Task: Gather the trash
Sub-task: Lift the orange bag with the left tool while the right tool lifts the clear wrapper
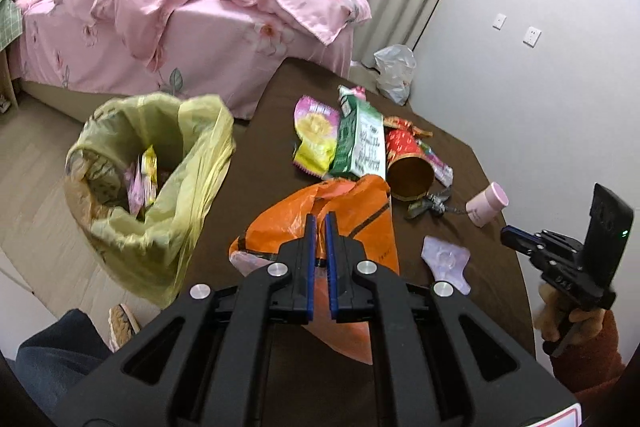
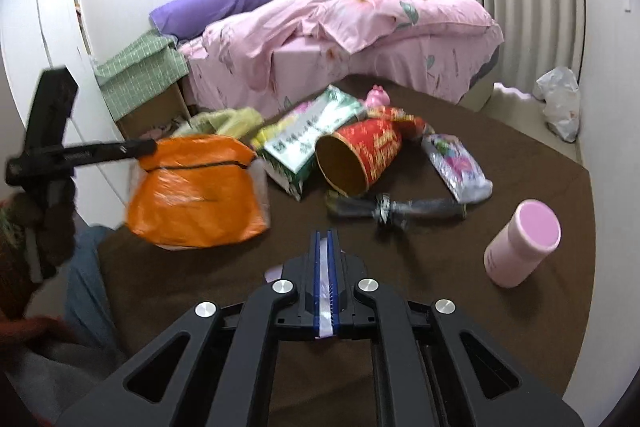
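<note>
Brown tabletop (image 1: 460, 163) fills the space before you, with a pink-covered bed (image 1: 192, 27) behind it. Your left gripper (image 1: 320, 223) is clamped on an orange plastic bag (image 1: 344, 211), which hangs off the table with its long side running across the right wrist view. Your right gripper (image 2: 325, 239) pinches a thin pale wrapper (image 2: 325, 311) edge-on between its blue pads. Just left of the table stands a bin lined with a yellow bag (image 1: 160, 179), mouth upward. Farther back, a red tube (image 2: 360, 157) lies on its side, open end toward you.
</note>
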Demonstrator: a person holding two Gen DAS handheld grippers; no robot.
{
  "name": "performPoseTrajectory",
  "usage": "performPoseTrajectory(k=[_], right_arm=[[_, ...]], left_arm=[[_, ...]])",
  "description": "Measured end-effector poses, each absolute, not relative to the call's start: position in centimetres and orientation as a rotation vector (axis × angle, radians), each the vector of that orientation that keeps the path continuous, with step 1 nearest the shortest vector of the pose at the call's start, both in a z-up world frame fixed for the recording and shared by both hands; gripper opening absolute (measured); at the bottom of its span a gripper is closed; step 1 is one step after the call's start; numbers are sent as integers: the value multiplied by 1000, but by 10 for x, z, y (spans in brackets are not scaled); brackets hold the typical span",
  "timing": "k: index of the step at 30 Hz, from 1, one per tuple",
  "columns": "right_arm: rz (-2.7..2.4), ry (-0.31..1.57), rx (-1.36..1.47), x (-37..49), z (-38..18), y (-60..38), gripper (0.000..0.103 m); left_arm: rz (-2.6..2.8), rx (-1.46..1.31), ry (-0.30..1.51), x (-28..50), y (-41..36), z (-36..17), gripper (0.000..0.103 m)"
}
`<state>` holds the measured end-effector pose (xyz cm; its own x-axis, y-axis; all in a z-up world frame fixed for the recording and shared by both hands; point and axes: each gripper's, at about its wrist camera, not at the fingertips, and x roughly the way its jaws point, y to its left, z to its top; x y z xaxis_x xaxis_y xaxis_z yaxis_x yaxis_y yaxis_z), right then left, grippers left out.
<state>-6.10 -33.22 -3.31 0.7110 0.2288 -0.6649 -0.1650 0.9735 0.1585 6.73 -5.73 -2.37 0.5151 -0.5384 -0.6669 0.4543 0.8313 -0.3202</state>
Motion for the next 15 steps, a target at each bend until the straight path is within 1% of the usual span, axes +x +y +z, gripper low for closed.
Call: performPoseTrajectory(k=[1, 2, 3, 4, 9, 10, 13, 15], right_arm=[[221, 756, 89, -62, -38, -332, 23], [222, 771, 95, -62, -43, -332, 50], [226, 807, 109, -63, -54, -334, 63], [226, 826, 117, -64, -62, -335, 68], [203, 900, 119, -63, -91, -335, 68], [215, 916, 108, -61, -97, -331, 68], [203, 906, -4, -53, -102, -314, 68], [205, 904, -21, -46, -104, -309, 69]], left_arm=[[-597, -105, 852, 67, -57, -29, 5], [-596, -98, 863, 67, -56, -34, 5], [-595, -93, 879, 67, -56, -41, 5], [-598, -93, 888, 67, -56, -45, 5], [-588, -86, 930, 71, -59, -66, 10], [-585, -83, 932, 71, -60, -68, 13], [-578, -74, 932, 71, -61, -69, 16], [-570, -64, 930, 70, -61, -69, 19]])
